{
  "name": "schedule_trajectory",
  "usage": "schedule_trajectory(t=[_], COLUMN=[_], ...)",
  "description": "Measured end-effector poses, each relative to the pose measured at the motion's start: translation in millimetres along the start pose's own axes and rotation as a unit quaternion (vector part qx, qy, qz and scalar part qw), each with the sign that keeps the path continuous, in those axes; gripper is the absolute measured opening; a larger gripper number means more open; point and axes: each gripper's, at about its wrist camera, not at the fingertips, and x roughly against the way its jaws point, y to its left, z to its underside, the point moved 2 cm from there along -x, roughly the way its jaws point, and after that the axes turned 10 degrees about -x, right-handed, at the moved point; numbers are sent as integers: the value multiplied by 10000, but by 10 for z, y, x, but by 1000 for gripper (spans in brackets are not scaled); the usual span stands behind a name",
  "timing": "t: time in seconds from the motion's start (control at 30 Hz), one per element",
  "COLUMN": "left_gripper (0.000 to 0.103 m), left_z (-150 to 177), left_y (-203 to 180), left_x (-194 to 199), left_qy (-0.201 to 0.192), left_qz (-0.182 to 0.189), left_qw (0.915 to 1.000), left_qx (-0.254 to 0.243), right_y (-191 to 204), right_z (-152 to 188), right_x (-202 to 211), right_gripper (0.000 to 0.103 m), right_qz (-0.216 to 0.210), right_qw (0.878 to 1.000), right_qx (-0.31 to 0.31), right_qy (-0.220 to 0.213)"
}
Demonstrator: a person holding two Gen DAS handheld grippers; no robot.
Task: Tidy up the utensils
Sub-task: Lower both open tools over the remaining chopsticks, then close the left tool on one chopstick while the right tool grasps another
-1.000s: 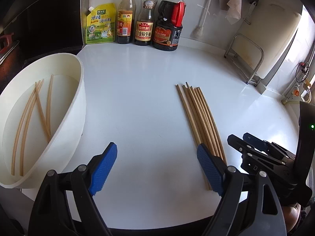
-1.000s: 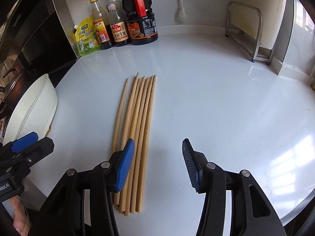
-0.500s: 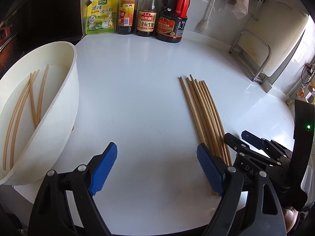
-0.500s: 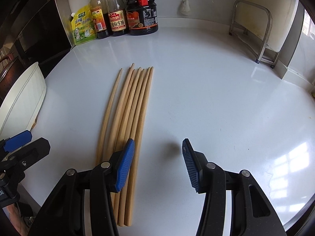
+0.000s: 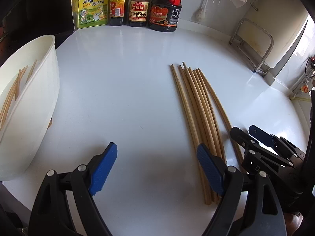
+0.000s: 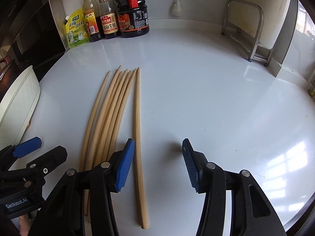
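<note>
My left claw [image 5: 157,170] gapes wide and empty over the white table [image 5: 126,90], its right pad just beside the near ends of the chopsticks [image 5: 198,118]. My right claw [image 6: 158,165] stands half open, gripping nothing; one chopstick [image 6: 137,137] lies apart from the bundle, passing between its pads. More chopsticks sit in the white tub [image 5: 42,106] at left.

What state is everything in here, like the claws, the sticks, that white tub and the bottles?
Left claw: open, empty.
Right claw: open, one chopstick between its jaws, ungripped.
Chopsticks on counter: lying flat, side by side.
Lone chopstick: apart from the bunch.
White tub: holds several chopsticks.
Sauce bottles: upright, capped.
</note>
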Motion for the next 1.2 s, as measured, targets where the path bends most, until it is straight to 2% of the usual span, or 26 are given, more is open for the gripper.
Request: schedule_trajectory(t=[0.33,0.73,0.9,1.03,1.2], left_gripper=[82,83,85,85,57], left_z=[-116,-191,-207,-219,-232], left_y=[-92,-158,-185,-176,-243], left_x=[-154,-264,-308,-313,-269], left_qy=[4,40,133,124,25], left_qz=[-211,-512,-766,-767,-669], left_qw=[9998,9987,9968,9968,9972], left_qx=[41,-67,-209,-198,-341], right_y=[-153,-129,-101,-84,-40], right_z=[-60,-82,-76,-78,-58], right_x=[-25,-40,-47,-60,-65], right_gripper=[48,48,48,48,46], right_qz=[-4,14,62,113,70], right_qw=[9999,10000,9998,9997,9994], right_qx=[-106,36,119,167,301], right_qy=[-43,-90,-113,-146,-169])
